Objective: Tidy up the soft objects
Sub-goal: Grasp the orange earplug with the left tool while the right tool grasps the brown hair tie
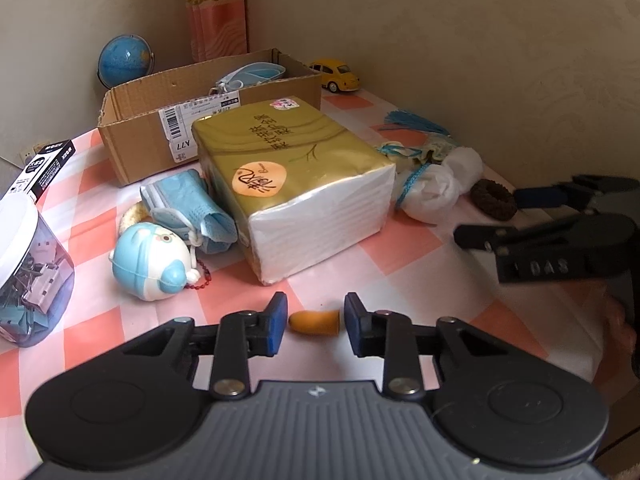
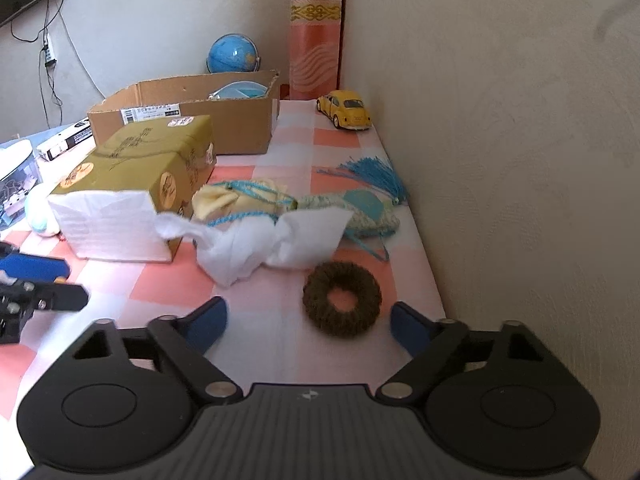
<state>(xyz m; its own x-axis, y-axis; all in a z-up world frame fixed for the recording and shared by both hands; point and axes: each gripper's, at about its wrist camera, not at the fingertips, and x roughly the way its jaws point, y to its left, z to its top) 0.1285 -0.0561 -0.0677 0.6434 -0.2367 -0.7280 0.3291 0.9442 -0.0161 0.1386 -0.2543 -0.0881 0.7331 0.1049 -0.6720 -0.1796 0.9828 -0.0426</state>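
A small orange soft piece (image 1: 314, 322) lies on the checked cloth, and my left gripper (image 1: 315, 320) is shut on it, a blue pad at each end. In the right wrist view that gripper (image 2: 60, 282) shows at the left edge. A brown hair scrunchie (image 2: 342, 298) lies flat between the wide-apart fingers of my right gripper (image 2: 308, 322), which is open and not touching it. From the left wrist the scrunchie (image 1: 494, 200) and right gripper (image 1: 504, 216) sit at the far right. Nearby lie a white cloth bundle (image 2: 260, 244), blue face masks (image 1: 188, 204) and a tasselled sachet (image 2: 360, 208).
A gold tissue pack (image 1: 292, 176) stands mid-table. An open cardboard box (image 1: 160, 120) behind it holds a blue mask (image 1: 252, 74). A round blue-white toy (image 1: 150, 262) and a clip jar (image 1: 28, 272) are at left. A globe (image 2: 233, 54), a yellow toy car (image 2: 346, 110) and the wall (image 2: 520, 160) bound the back and right.
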